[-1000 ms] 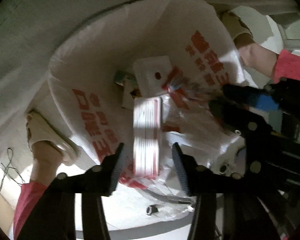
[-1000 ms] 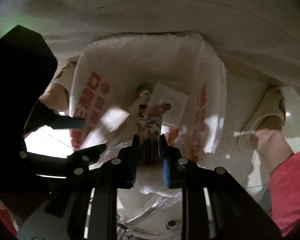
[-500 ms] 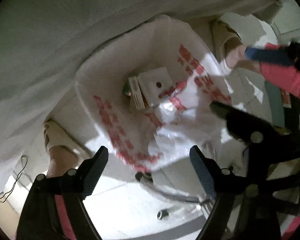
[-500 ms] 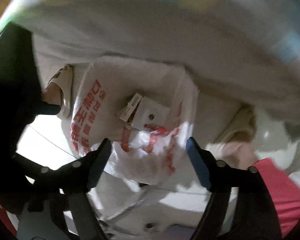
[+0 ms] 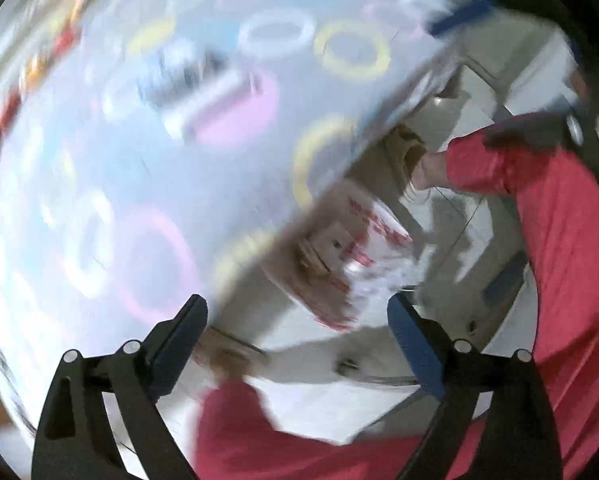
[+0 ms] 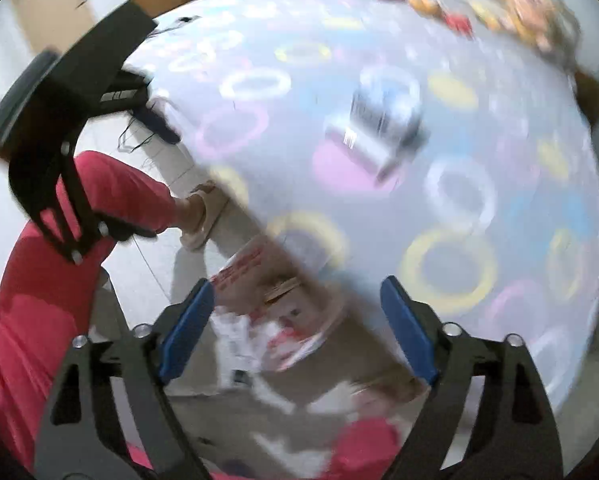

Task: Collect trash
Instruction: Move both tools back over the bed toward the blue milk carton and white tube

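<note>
Both claws, left gripper [image 5: 297, 320] and right gripper [image 6: 297, 306], just spread wide, holding nothing; 1 white red-printed plastic trash bag [image 5: 351, 264] below, 2 pink trouser legs [image 5: 567, 240].

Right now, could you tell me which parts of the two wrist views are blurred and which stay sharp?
Left wrist view: the ring-patterned tablecloth and the trash bag are smeared; the left tool is crisp. Right wrist view: likewise, only the right tool is sharp.
</note>
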A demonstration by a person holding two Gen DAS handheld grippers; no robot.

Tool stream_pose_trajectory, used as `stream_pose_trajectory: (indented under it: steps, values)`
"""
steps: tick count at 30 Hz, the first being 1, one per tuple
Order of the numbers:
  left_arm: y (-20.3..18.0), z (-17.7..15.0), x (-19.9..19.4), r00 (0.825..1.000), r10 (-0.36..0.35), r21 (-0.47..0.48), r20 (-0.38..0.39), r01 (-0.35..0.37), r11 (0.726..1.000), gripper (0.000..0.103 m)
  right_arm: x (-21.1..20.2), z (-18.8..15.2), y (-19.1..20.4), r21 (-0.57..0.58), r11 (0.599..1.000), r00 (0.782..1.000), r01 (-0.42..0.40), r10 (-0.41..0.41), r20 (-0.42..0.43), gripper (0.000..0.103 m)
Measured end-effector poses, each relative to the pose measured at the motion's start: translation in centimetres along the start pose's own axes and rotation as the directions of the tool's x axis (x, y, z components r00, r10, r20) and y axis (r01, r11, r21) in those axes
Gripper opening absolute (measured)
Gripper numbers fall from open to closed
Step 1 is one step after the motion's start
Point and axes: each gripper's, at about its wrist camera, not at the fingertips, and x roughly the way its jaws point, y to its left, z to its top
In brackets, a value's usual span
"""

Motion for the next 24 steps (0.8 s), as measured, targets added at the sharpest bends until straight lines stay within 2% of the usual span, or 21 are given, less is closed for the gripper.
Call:
stream_pose_trajectory:
  steps: [3, 6, 8, 11, 13, 16, 24]
  values:
    - [1.3, 2.4, -3.7, 0.998, -0.049, 0.09, 0.038, 0.045, 0.995, 0.09, -3.5, 3.9, -2.1, -0.134, 0.991, 1.0, 0.023, -0.02, 0.023, 0.086]
    - [2.4, 4.5, -5.4, 0.993, -0.1, 0.158, 0.056, 0.09, 0.983, 0.09, -5.4, 7.5, -4.2, -0.187, 0.982, 0.999, 0.02, -0.011, 0.05, 0.087]
    - [3.2, 5.9, -5.8, 0.985, -0.171, 0.214, 0.03, 0.161, 0.963, 0.09, -5.8, 9.6, -5.3, -0.224, 0.975, 0.999, -0.002, 0.013, 0.047, 0.089]
    - [3.7, 7.8, -5.7, 0.975, -0.22, 0.293, -0.009, 0.213, 0.932, 0.091, -5.5, 11.9, -7.0, -0.281, 0.959, 0.999, -0.031, 0.04, 0.025, 0.09]
    - [4.5, 9.4, -4.9, 0.963, -0.263, 0.31, -0.049, 0.265, 0.913, 0.091, -4.1, 13.4, -8.4, -0.309, 0.949, 0.998, -0.068, 0.066, -0.016, 0.09]
    - [5.4, 11.1, -3.4, 0.954, -0.286, 0.321, -0.092, 0.3, 0.898, 0.091, -1.6, 15.1, -10.4, -0.326, 0.943, 0.996, -0.07, 0.05, -0.068, 0.09]
    - [7.0, 13.9, -0.5, 0.93, -0.342, 0.3, -0.134, 0.367, 0.88, 0.091, 4.9, 16.1, -14.3, -0.267, 0.952, 0.982, -0.147, 0.108, -0.155, 0.09]
